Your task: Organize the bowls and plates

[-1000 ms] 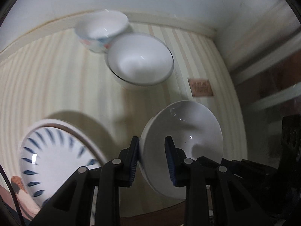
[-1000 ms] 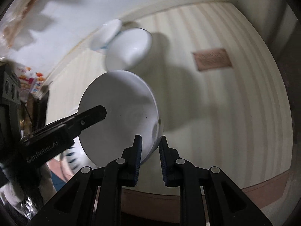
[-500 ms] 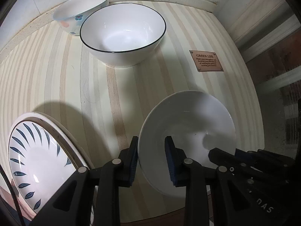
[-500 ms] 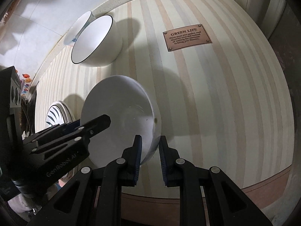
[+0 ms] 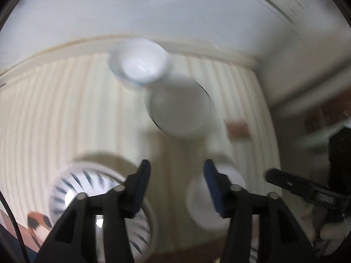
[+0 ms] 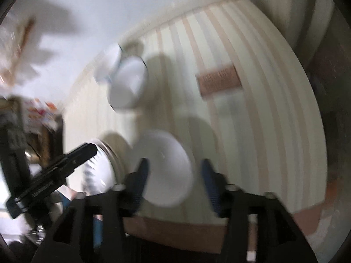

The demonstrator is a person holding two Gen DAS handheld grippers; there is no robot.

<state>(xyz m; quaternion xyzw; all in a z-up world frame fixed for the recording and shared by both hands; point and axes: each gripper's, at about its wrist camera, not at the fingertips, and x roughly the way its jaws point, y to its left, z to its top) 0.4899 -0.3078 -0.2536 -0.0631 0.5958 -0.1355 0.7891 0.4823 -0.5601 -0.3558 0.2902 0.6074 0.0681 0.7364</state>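
Observation:
The plain white bowl [image 5: 197, 206] [image 6: 166, 168] sits on the striped table beside a blue-striped plate [image 5: 87, 197] [image 6: 98, 171]. My left gripper [image 5: 176, 175] hangs above the table just left of the bowl. Its jaws are opening with nothing between them. My right gripper [image 6: 174, 173] hovers over the bowl's right rim. Its jaws are opening too, and the pads stand clear of the rim. Farther back stand a black-rimmed white bowl [image 5: 178, 111] [image 6: 128, 85] and a flower-patterned bowl [image 5: 140, 63] [image 6: 109, 61], touching each other. Both views are motion-blurred.
A brown plaque [image 5: 238, 129] [image 6: 219, 80] is fixed on the striped table [image 5: 54, 109] right of the bowls. White walls close the table's far side and right side. The wooden front edge [image 6: 175, 230] runs below the grippers.
Both grippers were shut on the white bowl's rim. They have opened, let it go and pulled up and back. The bowl now rests on the table.

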